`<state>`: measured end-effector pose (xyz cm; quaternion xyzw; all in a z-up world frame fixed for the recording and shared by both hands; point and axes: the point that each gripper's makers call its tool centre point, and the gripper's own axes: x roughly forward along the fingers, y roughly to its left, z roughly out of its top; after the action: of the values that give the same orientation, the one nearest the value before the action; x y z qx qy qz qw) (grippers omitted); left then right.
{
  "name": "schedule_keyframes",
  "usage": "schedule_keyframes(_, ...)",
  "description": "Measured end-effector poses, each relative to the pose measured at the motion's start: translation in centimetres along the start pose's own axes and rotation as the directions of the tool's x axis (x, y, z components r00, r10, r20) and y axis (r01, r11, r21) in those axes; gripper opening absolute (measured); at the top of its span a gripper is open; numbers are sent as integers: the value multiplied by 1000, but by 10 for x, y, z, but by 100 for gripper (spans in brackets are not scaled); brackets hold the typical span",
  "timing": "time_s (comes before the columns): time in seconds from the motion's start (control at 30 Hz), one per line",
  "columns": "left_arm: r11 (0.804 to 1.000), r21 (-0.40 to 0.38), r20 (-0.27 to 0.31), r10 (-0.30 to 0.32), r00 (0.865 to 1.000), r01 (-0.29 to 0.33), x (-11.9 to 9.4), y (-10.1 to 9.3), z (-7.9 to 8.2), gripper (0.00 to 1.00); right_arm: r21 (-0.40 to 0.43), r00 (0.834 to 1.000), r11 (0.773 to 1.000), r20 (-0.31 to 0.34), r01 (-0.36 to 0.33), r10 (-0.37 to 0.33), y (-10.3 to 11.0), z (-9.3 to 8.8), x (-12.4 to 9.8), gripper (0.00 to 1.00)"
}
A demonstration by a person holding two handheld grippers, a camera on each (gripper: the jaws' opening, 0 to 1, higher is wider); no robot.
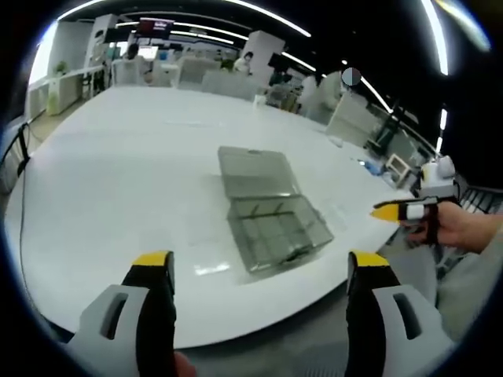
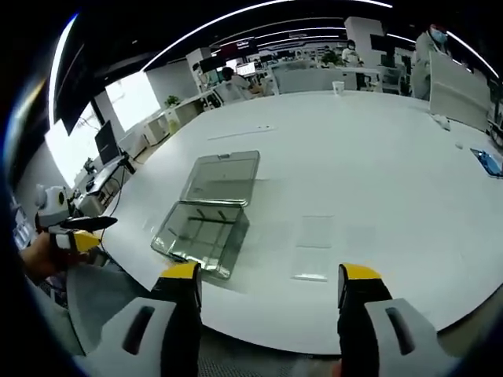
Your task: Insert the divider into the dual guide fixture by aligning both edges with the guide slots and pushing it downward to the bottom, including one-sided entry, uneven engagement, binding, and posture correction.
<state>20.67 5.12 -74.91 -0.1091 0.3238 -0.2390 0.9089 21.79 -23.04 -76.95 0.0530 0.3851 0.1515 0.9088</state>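
Both views were taken from the near table point(image 1: 118, 181) edge, well back, angled down; the open clear box point(image 1: 271, 212) point(image 2: 206, 212) was shared from opposite sides.

Clear plastic fixture box point(image 1: 271, 212) point(image 2: 206, 210) lies open on white counter point(image 1: 118, 181) point(image 2: 377, 157), lid folded flat behind its compartmented base. Flat transparent divider sheets point(image 2: 314, 245) lie just beside it.

Bare table point(image 1: 118, 181) around open box point(image 1: 271, 212)

Bright ceiling strip lights point(image 1: 259, 17), soft glare on white table point(image 2: 377, 157), fisheye-bent edges, slightly soft focus
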Motion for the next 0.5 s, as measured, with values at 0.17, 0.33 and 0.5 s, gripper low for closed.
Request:
schedule_keyframes(0.17,1000,0,-4,-2,1000,2,0,0,0,88,-10,1000,1000,-23,3,-3,-4,-1,7,66)
schedule_keyframes(0.33,1000,0,-8,-2,1000,2,0,0,0,88,-17,999,1000,-43,0,-1,-7,-1,14,64)
schedule_keyframes(0.5,1000,-3,-15,-5,1000,5,1,0,-1,88,-24,998,1000,-61,2,-3,-11,-1,21,62)
